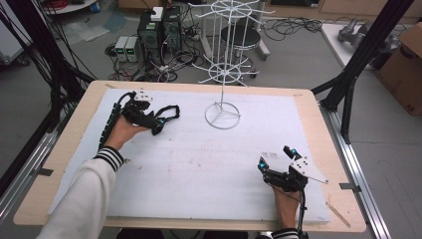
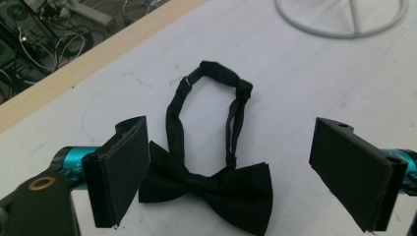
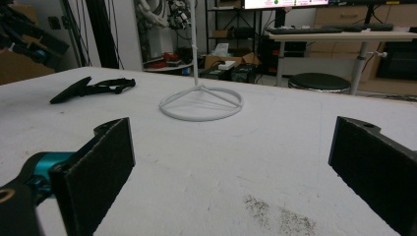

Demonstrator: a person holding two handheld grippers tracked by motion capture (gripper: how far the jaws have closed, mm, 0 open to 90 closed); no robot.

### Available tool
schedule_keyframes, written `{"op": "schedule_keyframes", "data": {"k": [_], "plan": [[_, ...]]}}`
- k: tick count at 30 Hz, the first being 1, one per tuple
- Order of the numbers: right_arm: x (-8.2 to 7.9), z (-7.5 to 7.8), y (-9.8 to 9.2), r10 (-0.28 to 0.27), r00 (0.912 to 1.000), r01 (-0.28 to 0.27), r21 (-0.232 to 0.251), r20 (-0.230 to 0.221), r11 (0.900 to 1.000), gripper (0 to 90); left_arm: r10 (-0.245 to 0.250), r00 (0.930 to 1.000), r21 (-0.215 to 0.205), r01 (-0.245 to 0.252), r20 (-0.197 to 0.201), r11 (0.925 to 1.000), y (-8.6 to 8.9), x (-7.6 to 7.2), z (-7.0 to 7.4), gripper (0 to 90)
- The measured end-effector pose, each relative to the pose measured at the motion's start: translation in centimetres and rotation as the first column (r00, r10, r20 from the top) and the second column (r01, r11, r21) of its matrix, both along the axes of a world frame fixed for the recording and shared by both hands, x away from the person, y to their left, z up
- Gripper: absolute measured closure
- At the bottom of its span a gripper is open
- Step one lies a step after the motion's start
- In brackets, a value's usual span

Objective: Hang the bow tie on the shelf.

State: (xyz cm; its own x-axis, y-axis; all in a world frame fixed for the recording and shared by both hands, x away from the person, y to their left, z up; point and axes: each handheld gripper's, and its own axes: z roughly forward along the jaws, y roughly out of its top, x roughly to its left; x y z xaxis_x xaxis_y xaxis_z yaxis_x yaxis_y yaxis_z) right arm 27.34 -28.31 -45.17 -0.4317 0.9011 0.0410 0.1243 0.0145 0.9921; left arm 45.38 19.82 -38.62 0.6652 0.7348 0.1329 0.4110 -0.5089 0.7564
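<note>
Black fabric bow tie with looped strap [image 2: 211, 187] is framed, ungripped, between the wide-open jaws of the left gripper [image 2: 231, 182], so a descent and closure on its knot is judged next.

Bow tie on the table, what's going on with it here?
A person holds tongs in each hand. The left tongs hover open over the black bow tie, which lies flat on the white mat with its strap looped, not yet gripped. The right tongs rest open near the front edge. A white wire rack stands beyond.
</note>
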Motion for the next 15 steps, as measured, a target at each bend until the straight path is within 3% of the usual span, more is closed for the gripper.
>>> {"op": "schedule_keyframes", "data": {"k": [8, 11, 13, 15], "plan": [[0.0, 0.0, 0.0, -0.001, 1.0, 0.001, 0.003, -0.003, 1.0, 2.5, 0.003, 0.9994, 0.015, -0.002, -0.034, 0.9999, -0.4, 0.8, -1.2, 16.0], [0.0, 0.0, 0.0, -0.001, 1.0, 0.001, 0.003, -0.005, 1.0, 2.4, 0.005, 0.9985, 0.027, -0.003, -0.055, 0.9996, -0.4, 1.0, -1.2, 16.2], [0.0, 0.0, 0.0, -0.002, 1.0, 0.002, 0.002, -0.007, 1.0, 2.4, 0.001, 0.9977, 0.058, 0.003, -0.068, 0.9983, -0.6, 1.3, -1.1, 16.2], [0.0, 0.0, 0.0, -0.003, 1.0, 0.003, 0.001, -0.008, 1.0, 2.5, -0.001, 0.9976, 0.055, 0.005, -0.07, 0.9985, -1.1, 1.7, -0.8, 16.2]]}}
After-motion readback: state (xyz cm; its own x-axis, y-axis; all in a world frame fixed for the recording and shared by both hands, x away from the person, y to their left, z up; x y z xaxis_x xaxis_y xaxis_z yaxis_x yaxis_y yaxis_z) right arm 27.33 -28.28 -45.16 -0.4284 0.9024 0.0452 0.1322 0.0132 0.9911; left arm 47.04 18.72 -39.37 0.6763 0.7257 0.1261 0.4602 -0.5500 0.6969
